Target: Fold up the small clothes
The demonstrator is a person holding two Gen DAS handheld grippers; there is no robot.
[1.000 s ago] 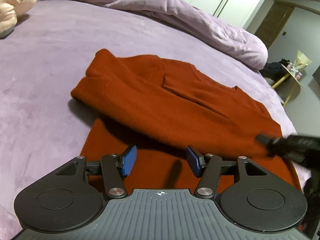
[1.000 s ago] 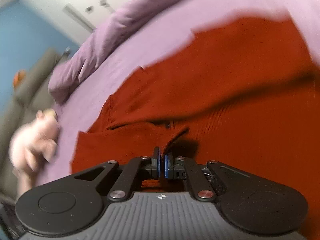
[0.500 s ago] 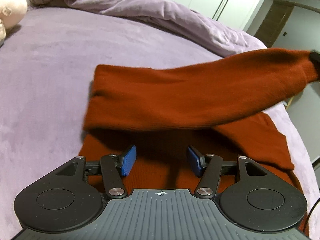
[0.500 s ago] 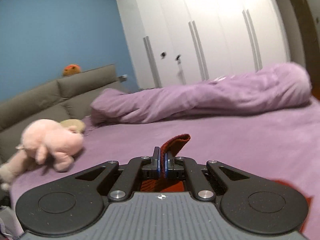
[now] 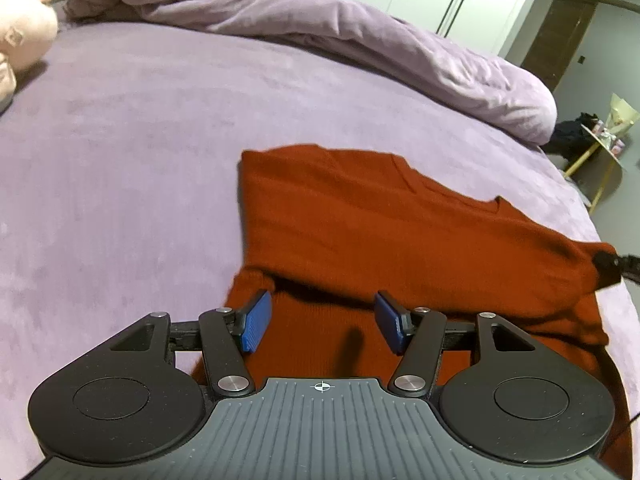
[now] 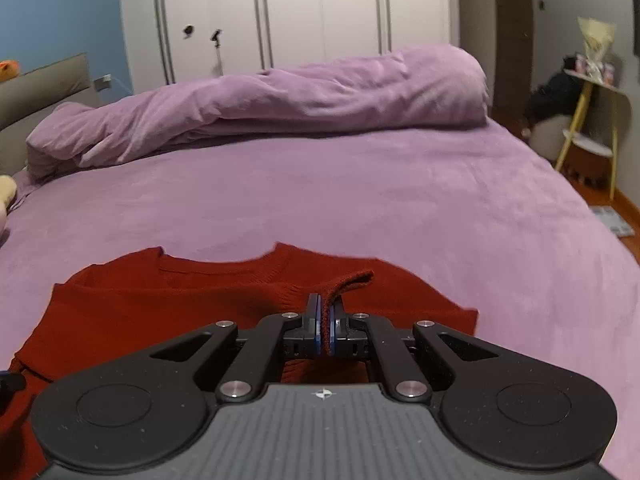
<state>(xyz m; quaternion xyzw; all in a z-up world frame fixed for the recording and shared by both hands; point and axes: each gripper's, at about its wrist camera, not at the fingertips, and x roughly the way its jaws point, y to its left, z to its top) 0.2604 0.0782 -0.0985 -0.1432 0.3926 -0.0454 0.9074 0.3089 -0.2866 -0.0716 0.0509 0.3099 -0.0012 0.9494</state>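
A rust-red sweater (image 5: 384, 240) lies on the purple bed, with one sleeve folded across its body. My left gripper (image 5: 322, 324) is open and empty, hovering low over the sweater's near edge. My right gripper (image 6: 325, 316) is shut on the sleeve cuff (image 6: 352, 282) and holds it low over the right side of the sweater (image 6: 168, 300). The right gripper's tip shows at the right edge of the left wrist view (image 5: 612, 266), at the end of the sleeve.
A rolled purple duvet (image 6: 280, 100) lies across the far side of the bed. A pink plush toy (image 5: 22, 36) sits at the far left. A yellow-legged side table (image 6: 592, 120) stands beyond the bed's right edge. White wardrobes stand behind.
My right gripper has carried the sleeve from the left side up and across the sweater, then lowered it at the right. The left gripper has stayed open in place.
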